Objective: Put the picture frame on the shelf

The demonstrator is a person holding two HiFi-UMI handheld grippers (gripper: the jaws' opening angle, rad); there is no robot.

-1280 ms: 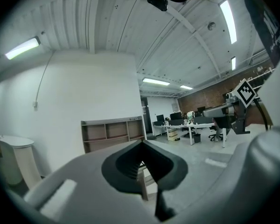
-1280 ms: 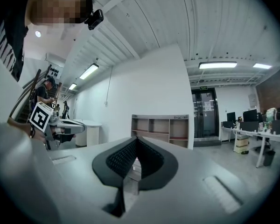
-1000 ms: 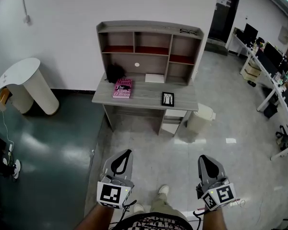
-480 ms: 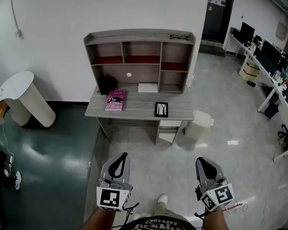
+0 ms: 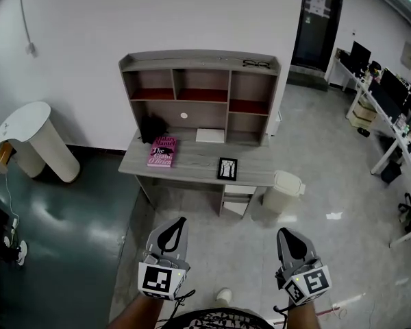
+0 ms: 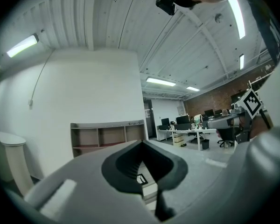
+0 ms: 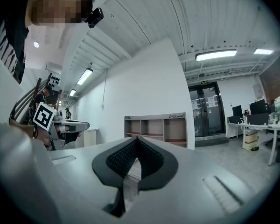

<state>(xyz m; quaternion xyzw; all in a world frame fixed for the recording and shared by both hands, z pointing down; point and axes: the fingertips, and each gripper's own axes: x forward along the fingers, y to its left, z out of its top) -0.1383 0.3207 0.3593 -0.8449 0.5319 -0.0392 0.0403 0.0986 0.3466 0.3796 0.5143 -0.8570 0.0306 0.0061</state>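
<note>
Open floor (image 5: 212, 252) lies between the desk (image 5: 192, 168) and our left gripper (image 5: 180, 222) and right gripper (image 5: 285, 233), both with jaws pressed together on nothing. The frame (image 5: 227, 168) sits near the desk's front edge, right of a pink book (image 5: 162, 151). The shelf (image 5: 200, 59) at the desk's back carries glasses (image 5: 257, 64) on top. A bin (image 5: 282, 190) stands by the desk's right front corner, and a white table (image 5: 27, 125) stands well left of the desk.

You work in even, bright light from ceiling tubes (image 6: 236, 13); the floor (image 5: 68, 218) shows soft glare at eight o'clock. Both gripper views bow and darken at their rims.
</note>
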